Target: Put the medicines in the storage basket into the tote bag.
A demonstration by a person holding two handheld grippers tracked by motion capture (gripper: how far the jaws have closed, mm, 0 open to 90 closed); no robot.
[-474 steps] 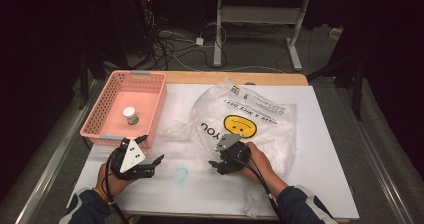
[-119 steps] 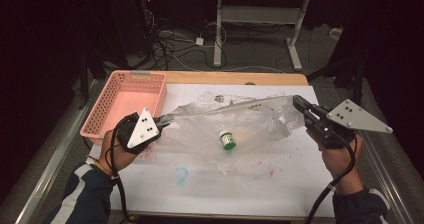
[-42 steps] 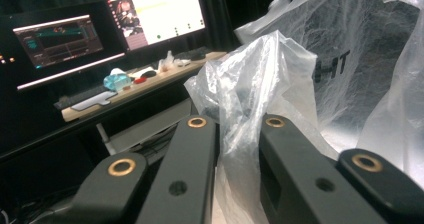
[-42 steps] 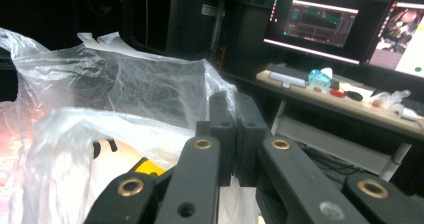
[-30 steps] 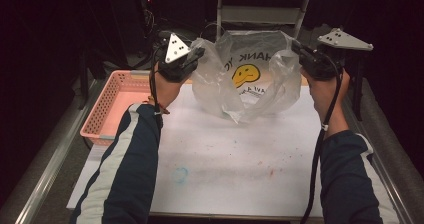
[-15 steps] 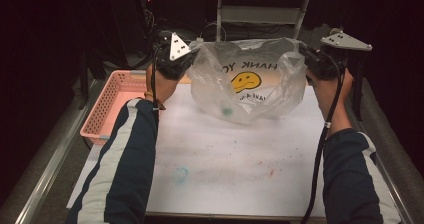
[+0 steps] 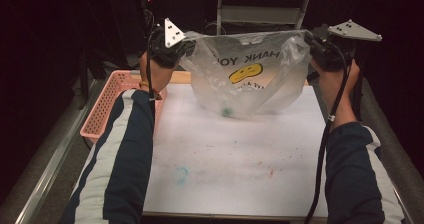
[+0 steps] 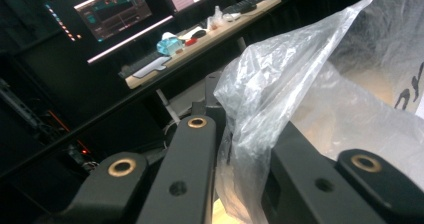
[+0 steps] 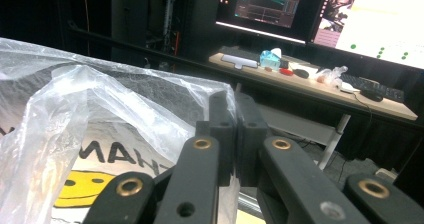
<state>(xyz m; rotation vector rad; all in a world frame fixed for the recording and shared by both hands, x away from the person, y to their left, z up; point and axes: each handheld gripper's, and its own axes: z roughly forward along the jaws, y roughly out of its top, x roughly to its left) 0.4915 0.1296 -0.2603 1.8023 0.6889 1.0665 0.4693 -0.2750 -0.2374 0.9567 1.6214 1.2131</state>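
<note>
A clear plastic bag (image 7: 250,79) with a yellow smiley and black lettering hangs stretched above the far end of the table. My left gripper (image 7: 186,45) is shut on its left top edge, and my right gripper (image 7: 311,43) is shut on its right top edge. A small green-topped item (image 7: 227,112) lies in the bag's sagging bottom, just above the white sheet (image 7: 235,159). In the left gripper view the crinkled bag film (image 8: 260,99) is pinched between the jaws of the left gripper (image 8: 222,129). In the right gripper view the right gripper (image 9: 235,114) clamps the bag (image 9: 100,114) the same way.
A pink basket (image 7: 107,109) stands at the table's left edge, beside my left forearm. The white sheet bears a faint blue stain (image 7: 181,173) and small red specks. Beyond the table, a desk (image 9: 320,91) with monitors and clutter stands in the dark room.
Both grippers lifted the bag off the table and held it high. Over the last second they spread slightly, pulling the top taut; the small item settled at the bottom.
</note>
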